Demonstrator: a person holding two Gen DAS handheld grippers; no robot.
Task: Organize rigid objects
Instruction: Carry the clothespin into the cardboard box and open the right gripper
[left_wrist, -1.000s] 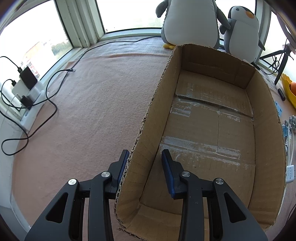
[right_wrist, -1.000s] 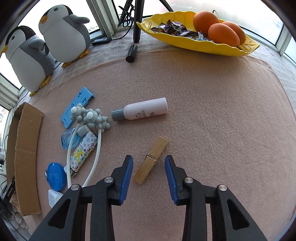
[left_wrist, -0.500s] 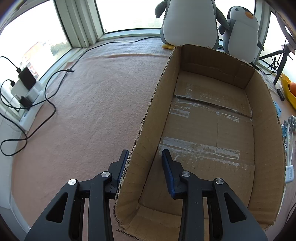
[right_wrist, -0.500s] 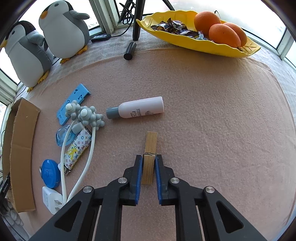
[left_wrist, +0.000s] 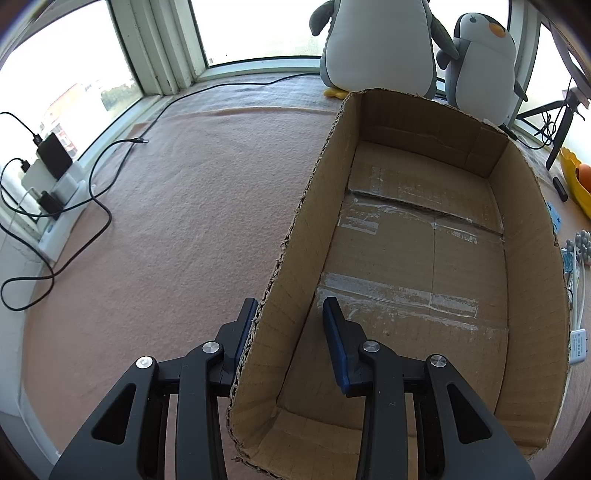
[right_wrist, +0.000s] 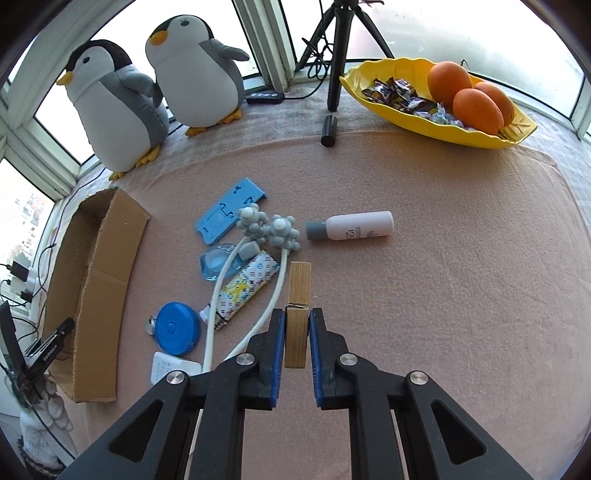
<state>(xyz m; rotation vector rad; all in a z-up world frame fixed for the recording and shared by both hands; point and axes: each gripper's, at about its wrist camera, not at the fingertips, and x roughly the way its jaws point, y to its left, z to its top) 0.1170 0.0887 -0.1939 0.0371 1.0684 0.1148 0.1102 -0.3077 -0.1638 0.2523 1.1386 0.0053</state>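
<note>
- Right gripper (right_wrist: 296, 341) clenched on wooden clothespin (right_wrist: 297, 312), pinched at its near half — lifted, apparently, for carrying.
- Left of it, cardboard box (right_wrist: 107, 258), empty, likely the destination.
- Left gripper (left_wrist: 290, 334) spread, straddling box wall — seemingly steadying it.

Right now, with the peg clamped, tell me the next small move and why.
Probably lift the right tool a little and carry the wooden clothespin left toward the cardboard box. Its fingers are shut on the peg, the white cable lies right beside it, and the left tool straddles the box wall.
</note>
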